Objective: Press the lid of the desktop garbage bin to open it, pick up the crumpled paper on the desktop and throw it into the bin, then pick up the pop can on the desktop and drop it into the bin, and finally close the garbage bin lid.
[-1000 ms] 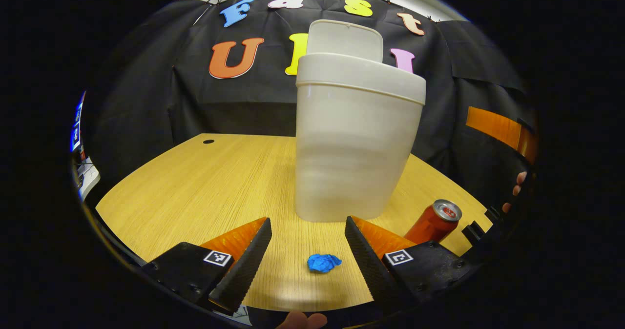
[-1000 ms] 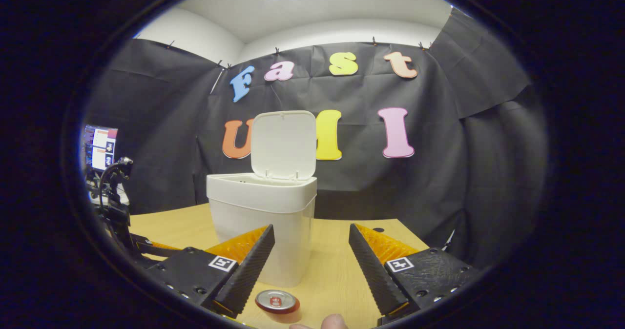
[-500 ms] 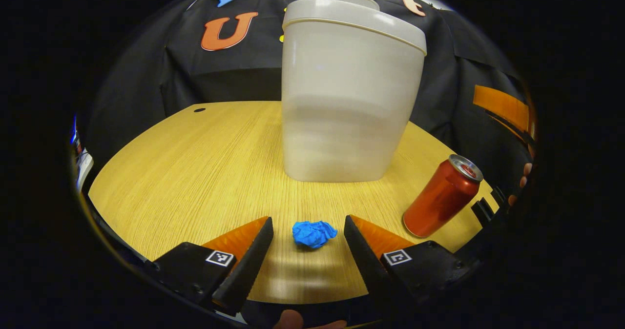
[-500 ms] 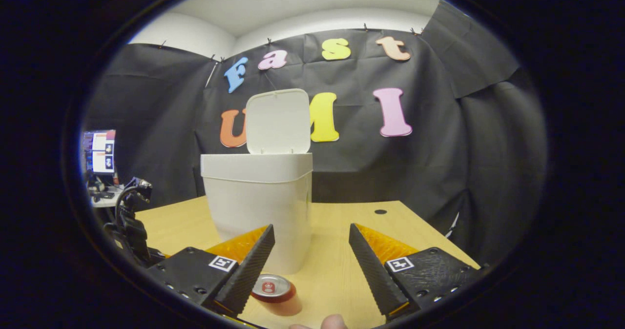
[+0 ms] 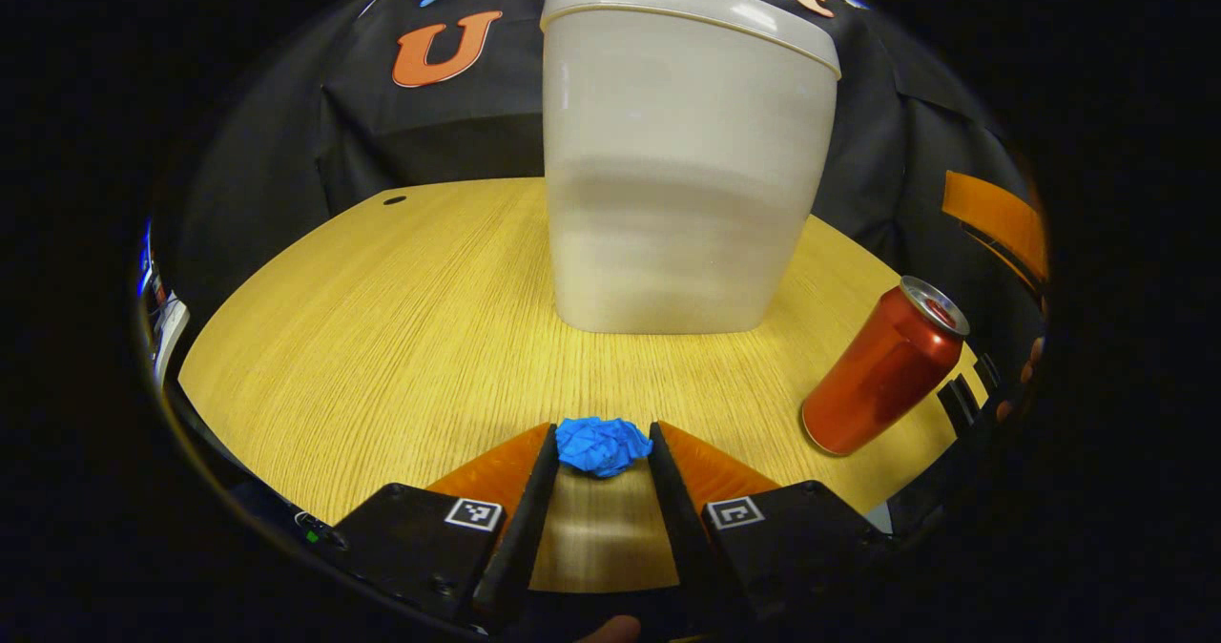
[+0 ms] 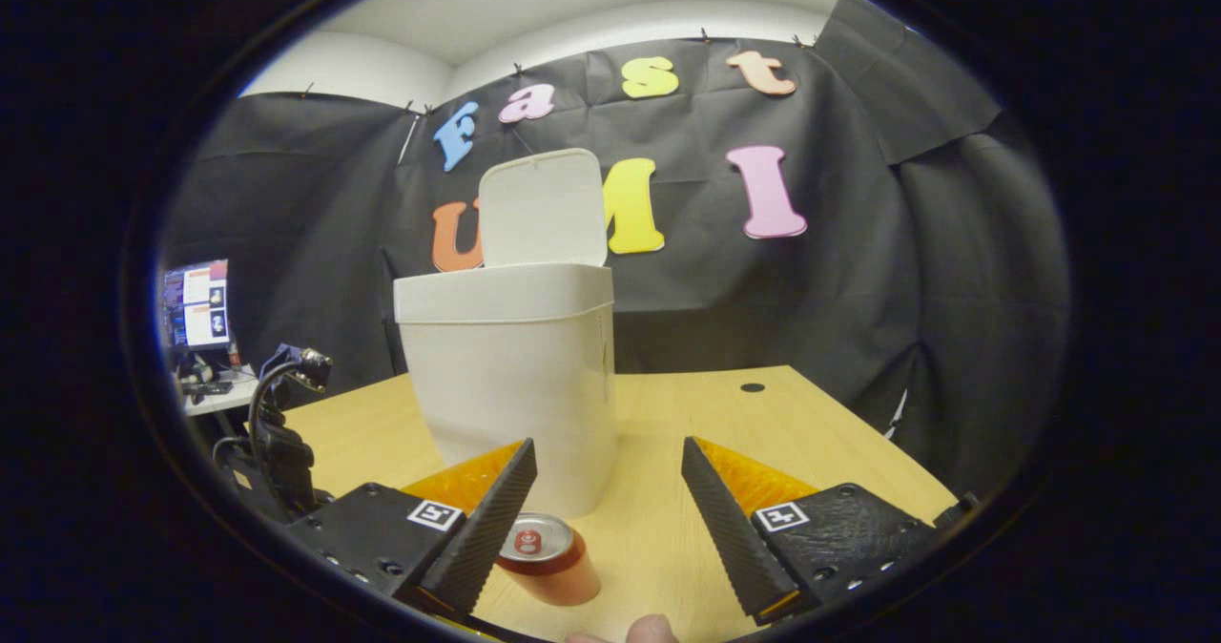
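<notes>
Between the left tool's closed-in fingertips, the crumpled paper, on the desktop.

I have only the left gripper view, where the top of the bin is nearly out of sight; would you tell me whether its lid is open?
Observer: Yes. In the right gripper view the lid stands upright behind the open mouth of the bin.
Operator: Thank you. Is the right tool holding anything?
Observer: No. The right tool is open, its fingers wide apart with nothing between the tips.
Operator: And where is the pop can relative to it?
Observer: The pop can stands upright in front of the bin, partly hidden behind the finger on the picture's left. I cannot tell whether it touches that finger.
</notes>
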Available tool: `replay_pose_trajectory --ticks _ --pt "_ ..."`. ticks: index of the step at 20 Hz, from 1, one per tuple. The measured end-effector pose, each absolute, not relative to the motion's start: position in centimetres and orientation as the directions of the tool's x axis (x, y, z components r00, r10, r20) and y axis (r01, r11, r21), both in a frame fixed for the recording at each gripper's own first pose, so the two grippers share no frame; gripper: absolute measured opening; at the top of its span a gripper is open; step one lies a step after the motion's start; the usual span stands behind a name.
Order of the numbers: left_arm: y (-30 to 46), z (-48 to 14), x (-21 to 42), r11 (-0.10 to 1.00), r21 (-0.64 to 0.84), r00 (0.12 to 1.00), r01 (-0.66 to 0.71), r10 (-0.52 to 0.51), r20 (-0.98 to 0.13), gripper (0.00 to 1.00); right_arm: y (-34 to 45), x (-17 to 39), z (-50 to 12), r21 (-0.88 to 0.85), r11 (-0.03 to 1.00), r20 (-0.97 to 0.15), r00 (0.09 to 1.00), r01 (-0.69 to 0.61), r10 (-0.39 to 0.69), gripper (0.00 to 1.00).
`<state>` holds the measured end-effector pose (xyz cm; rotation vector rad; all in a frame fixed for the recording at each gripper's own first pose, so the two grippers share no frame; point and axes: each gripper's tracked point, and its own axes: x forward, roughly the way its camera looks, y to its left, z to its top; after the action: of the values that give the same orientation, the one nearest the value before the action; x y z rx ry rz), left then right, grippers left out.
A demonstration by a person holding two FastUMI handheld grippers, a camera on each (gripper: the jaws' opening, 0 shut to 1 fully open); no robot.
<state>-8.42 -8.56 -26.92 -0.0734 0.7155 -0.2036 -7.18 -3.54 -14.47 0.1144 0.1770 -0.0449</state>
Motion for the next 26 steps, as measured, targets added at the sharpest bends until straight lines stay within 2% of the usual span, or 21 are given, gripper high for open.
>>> replay_pose_trajectory --ticks 2,3,4,5,7,8,9,13,15,17,26 --pt "-7.9 -27.0 -8.1 0.981 -0.128 0.74 0.144 -0.193 -0.644 0.55 -3.0 -7.3 -15.0 0.122 0.991 -0.186 0.982 0.062 -0.038 0.96" --pt "-7.7 -26.7 -7.7 0.98 -0.141 0.74 0.143 -0.2 -0.642 0.45 -2.0 -7.8 -15.5 0.122 0.991 -0.192 0.981 0.052 -0.028 0.95" --pt "-7.7 -26.5 -7.4 0.978 -0.148 0.74 0.148 -0.209 -0.64 0.44 -1.5 -8.1 -16.0 0.111 0.993 -0.197 0.98 0.048 -0.025 0.92" --pt "-7.6 -26.3 -7.2 0.977 -0.153 0.74 0.15 -0.213 -0.638 0.42 -1.2 -8.3 -16.2 0.102 0.994 -0.198 0.98 0.05 -0.029 0.95" --pt "-7.6 -25.7 -6.5 0.975 -0.159 0.739 0.154 -0.22 -0.637 0.41 -0.6 -8.4 -16.4 0.098 0.994 -0.198 0.98 0.049 -0.029 0.95" --pt "-8.2 -26.3 -7.5 0.974 -0.166 0.744 0.154 -0.224 -0.63 0.4 -0.4 -8.5 -16.6 0.101 0.994 -0.2 0.979 0.047 -0.026 0.92" --pt "-7.8 -25.2 -6.0 0.974 -0.166 0.753 0.154 -0.224 -0.618 0.4 -0.1 -8.6 -16.7 0.099 0.994 -0.203 0.979 0.047 -0.026 0.95" --pt "-7.0 -22.6 -4.3 0.978 -0.161 0.81 0.131 -0.199 -0.551 0.4 0.3 -8.9 -17.9 0.087 0.994 -0.221 0.974 0.06 -0.039 0.96" --pt "-6.4 -20.8 -3.8 0.981 -0.152 0.834 0.125 -0.187 -0.52 0.4 0.9 -9.0 -19.5 0.094 0.994 -0.258 0.966 0.057 -0.031 0.92" --pt "-5.9 -20.4 -3.7 0.98 -0.154 0.842 0.123 -0.185 -0.507 0.4 1.5 -9.0 -20.2 0.086 0.995 -0.279 0.96 0.054 -0.027 0.96" --pt "-4.6 -18.1 -2.1 0.974 -0.187 0.871 0.13 -0.202 -0.447 0.4 1.6 -8.7 -26.0 0.084 0.994 -0.401 0.916 0.075 -0.035 0.95"
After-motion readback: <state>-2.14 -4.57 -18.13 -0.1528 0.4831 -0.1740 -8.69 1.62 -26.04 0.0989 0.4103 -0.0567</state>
